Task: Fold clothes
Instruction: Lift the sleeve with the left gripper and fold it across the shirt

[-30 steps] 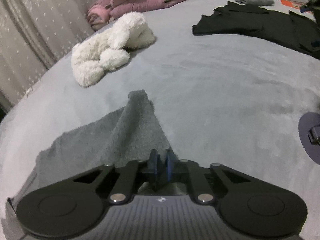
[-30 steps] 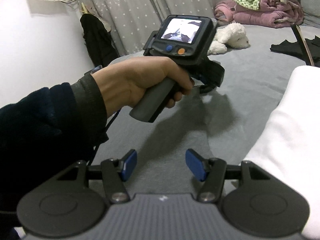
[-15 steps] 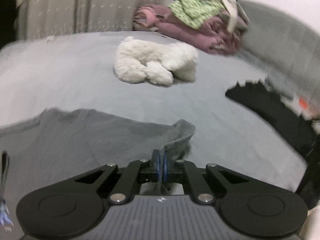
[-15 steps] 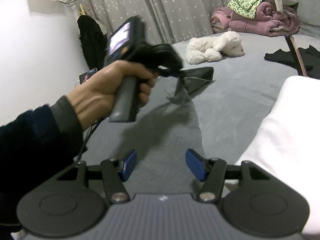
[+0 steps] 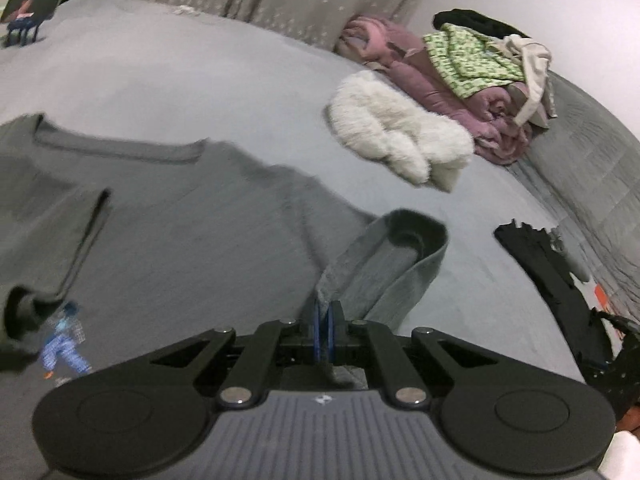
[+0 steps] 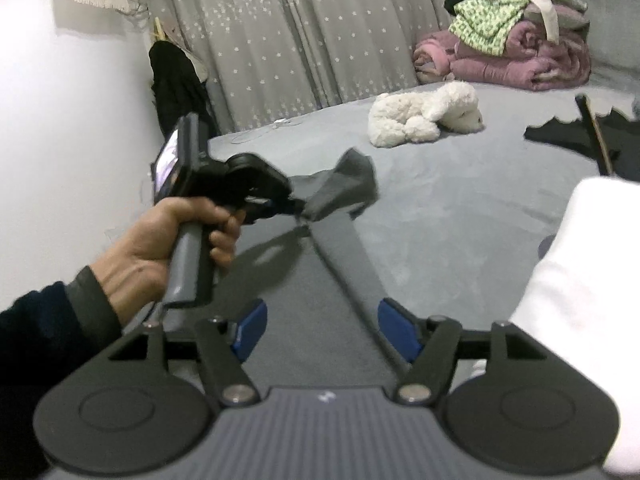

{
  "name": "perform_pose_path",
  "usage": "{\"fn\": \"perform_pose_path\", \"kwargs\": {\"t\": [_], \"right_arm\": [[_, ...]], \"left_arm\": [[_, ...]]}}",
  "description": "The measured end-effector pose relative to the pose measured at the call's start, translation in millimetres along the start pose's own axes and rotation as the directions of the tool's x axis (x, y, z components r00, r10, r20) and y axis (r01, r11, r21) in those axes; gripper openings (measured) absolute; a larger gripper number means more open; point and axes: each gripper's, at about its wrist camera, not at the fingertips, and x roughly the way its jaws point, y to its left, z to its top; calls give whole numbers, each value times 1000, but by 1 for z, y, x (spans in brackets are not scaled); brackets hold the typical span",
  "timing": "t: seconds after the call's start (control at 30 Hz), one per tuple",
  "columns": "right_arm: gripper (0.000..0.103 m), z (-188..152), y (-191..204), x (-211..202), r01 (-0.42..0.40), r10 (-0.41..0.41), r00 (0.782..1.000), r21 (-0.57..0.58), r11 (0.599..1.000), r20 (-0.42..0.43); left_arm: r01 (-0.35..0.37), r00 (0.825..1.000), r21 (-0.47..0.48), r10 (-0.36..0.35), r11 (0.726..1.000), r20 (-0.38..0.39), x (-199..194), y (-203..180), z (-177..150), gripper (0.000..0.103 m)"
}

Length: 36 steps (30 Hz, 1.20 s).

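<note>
— What can't we make out? 
— The grey shirt (image 5: 168, 216) is blurred ahead of our left gripper (image 5: 327, 326), and its lower part runs out of view on the left.
— And the grip? 
— The left gripper is pinched on the shirt's sleeve cuff (image 5: 400, 252); our right gripper (image 6: 322, 330) is spread wide, holding nothing.
— Around us? 
— A white plush toy (image 5: 396, 136) and a pink bedding pile (image 5: 452, 80) lie beyond; black clothing (image 5: 556, 280) sits right.
</note>
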Motion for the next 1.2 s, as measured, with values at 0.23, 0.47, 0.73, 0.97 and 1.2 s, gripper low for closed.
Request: {"fn": "perform_pose_path", "kwargs": {"t": [0.23,0.47,0.73,0.97,1.2], "right_arm": [[65,-4,-1,7,22,-23,999,-40,999,-40],[67,-2,-4,9,-3,2,999,-22,1000,-42],[67,-3,-3,5,-24,24,999,-14,1000,-35],[67,-4,-2,7,-30,29,999,-10,1000,-42],[67,-3,-1,3,-11,10,1000,-32,999,-27]], "left_arm": [[56,998,-24,-56,998,18,-9,9,4,11],[22,997,216,-37,976,62,1,-48,20,42],[-109,994,573,90,812,62,42,-130,2,69],[-115,992,469,126,876,8,73,-121,18,4],[-101,983,90,85,991,165,18,-43,48,3]]}}
